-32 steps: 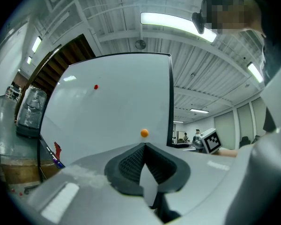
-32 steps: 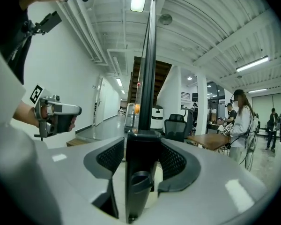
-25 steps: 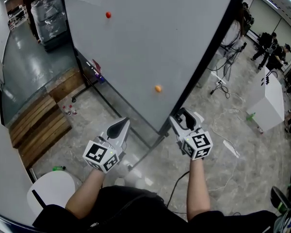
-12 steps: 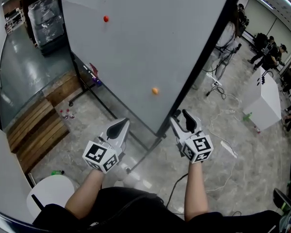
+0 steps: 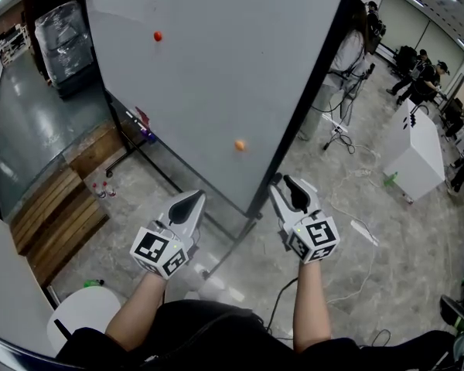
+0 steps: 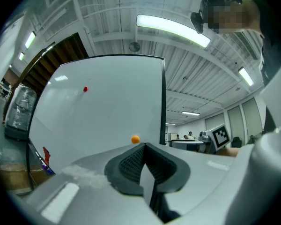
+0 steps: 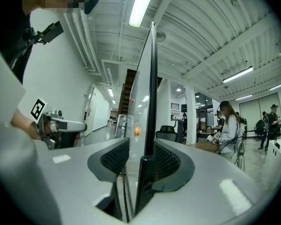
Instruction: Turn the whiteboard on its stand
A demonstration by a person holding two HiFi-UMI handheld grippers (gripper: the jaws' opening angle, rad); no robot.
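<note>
Two jaws of the right gripper [image 5: 284, 186] are closing astride the whiteboard [image 5: 216, 76] edge, so a shallow bite could slip; the left gripper [image 5: 189, 202] is pinched together, empty.

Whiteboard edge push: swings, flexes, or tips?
The whiteboard looks like a large rigid panel in a thin dark frame, so probably stiff. It's tall over a slim stand, so a hard shove might rock it. The smooth frame may slip in the right hand-held gripper, whose jaws are closing around it.
</note>
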